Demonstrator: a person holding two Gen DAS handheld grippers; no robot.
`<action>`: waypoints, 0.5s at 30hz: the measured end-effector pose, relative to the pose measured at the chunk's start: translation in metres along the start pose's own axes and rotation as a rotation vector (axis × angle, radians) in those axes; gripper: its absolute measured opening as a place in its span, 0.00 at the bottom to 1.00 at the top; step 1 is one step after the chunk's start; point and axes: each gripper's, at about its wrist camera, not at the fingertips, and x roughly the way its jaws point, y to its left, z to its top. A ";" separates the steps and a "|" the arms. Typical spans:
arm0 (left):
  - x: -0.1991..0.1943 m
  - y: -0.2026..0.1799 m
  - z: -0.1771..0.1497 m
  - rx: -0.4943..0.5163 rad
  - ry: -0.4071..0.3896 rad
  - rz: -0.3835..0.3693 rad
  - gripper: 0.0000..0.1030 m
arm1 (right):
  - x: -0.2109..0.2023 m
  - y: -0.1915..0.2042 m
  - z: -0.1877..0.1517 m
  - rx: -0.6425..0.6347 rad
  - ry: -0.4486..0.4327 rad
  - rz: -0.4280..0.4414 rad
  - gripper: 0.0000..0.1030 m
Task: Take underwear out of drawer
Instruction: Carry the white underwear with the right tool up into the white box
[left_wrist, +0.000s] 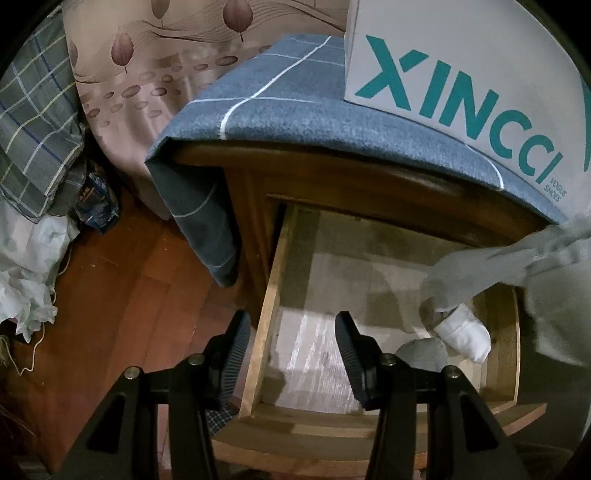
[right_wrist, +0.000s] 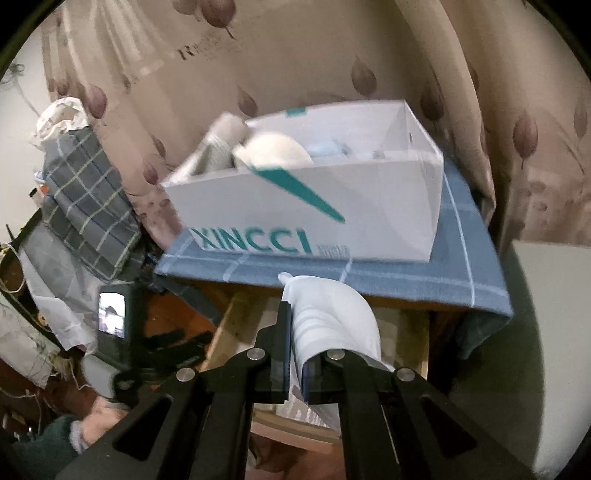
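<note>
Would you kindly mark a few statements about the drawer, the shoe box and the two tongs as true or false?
1. The right tongs are shut on a pale garment. True.
2. The drawer is pushed closed. False: it stands pulled open, its lined bottom showing.
3. The white shoe box sits on the blue checked cloth on top of the wooden cabinet. True.
4. The left tongs grip a sock. False: they are open with nothing between the fingers.
5. The shoe box is empty. False: pale rolled items lie inside.
</note>
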 end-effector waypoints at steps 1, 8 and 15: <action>0.000 0.000 0.000 -0.001 0.002 0.002 0.47 | -0.009 0.005 0.006 -0.018 -0.011 0.002 0.04; -0.004 0.003 0.000 -0.021 -0.010 -0.014 0.47 | -0.067 0.036 0.050 -0.088 -0.104 0.015 0.04; -0.015 0.006 -0.002 -0.008 -0.040 -0.024 0.47 | -0.107 0.055 0.119 -0.136 -0.221 -0.010 0.04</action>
